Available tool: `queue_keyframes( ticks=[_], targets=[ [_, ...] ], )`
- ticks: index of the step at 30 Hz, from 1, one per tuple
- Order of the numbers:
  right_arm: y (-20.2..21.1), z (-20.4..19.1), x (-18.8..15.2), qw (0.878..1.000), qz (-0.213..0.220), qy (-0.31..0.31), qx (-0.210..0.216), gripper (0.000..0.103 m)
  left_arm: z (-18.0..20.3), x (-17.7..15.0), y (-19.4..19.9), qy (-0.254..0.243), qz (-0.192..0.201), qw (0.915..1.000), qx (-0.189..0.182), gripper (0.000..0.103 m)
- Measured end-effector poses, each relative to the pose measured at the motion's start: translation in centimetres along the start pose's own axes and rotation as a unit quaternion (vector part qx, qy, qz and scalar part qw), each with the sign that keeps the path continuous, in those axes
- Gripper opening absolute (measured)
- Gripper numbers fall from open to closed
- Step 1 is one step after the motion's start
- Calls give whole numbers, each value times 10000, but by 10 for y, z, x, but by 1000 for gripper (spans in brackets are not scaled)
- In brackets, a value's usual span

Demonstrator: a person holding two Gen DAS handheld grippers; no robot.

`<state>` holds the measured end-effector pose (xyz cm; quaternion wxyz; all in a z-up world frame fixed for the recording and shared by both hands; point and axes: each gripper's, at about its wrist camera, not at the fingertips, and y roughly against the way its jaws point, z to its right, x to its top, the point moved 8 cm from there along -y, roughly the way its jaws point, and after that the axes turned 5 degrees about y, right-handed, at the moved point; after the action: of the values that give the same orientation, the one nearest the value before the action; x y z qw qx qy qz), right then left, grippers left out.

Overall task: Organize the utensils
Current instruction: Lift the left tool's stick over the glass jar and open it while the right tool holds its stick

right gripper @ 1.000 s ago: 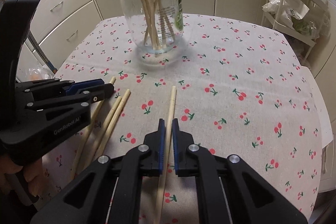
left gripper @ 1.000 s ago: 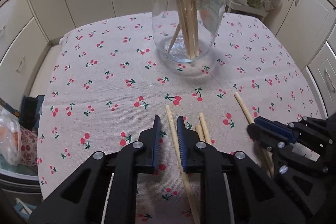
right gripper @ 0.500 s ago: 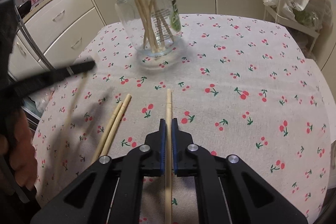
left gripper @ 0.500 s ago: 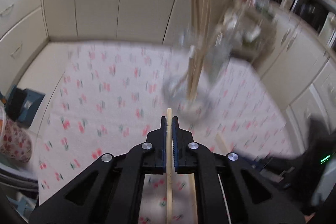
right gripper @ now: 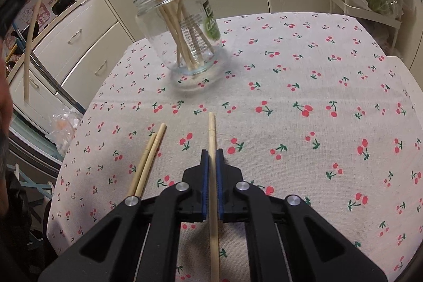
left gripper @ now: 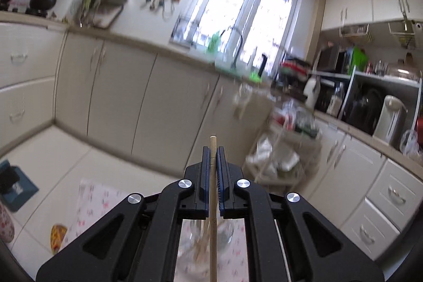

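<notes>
Left tool (left gripper: 213, 159), clenched on an upright chopstick (left gripper: 213, 202), holds it directly above my jar (left gripper: 206, 237); right tool (right gripper: 212, 163) grips another chopstick (right gripper: 213, 176) pointing jarward.

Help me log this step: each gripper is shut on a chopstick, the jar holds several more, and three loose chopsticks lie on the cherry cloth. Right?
Not quite: the right wrist view shows two loose chopsticks on the cherry cloth, not three. The rest holds: the left gripper and right gripper are each shut on a chopstick, and the jar holds several more.
</notes>
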<state>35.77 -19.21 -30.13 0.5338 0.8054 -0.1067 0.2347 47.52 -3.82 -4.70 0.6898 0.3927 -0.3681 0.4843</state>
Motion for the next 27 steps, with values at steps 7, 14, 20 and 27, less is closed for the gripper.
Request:
queue_keyframes(
  ticks=[7, 14, 20, 27],
  targets=[
    [1, 2, -1, 10000, 17, -66, 47, 6, 20, 39, -20, 36, 731, 9972, 123, 5],
    [2, 2, 0, 9999, 16, -113, 87, 7, 25, 47, -51, 41, 1099, 9935, 294, 5],
    [2, 4, 0, 9998, 4, -161, 123, 7, 28, 42, -72, -202, 1267, 9910, 393, 5],
    [1, 3, 1, 10000, 3, -41, 42, 7, 26, 26, -90, -386, 1308, 9894, 505, 5]
  ],
)
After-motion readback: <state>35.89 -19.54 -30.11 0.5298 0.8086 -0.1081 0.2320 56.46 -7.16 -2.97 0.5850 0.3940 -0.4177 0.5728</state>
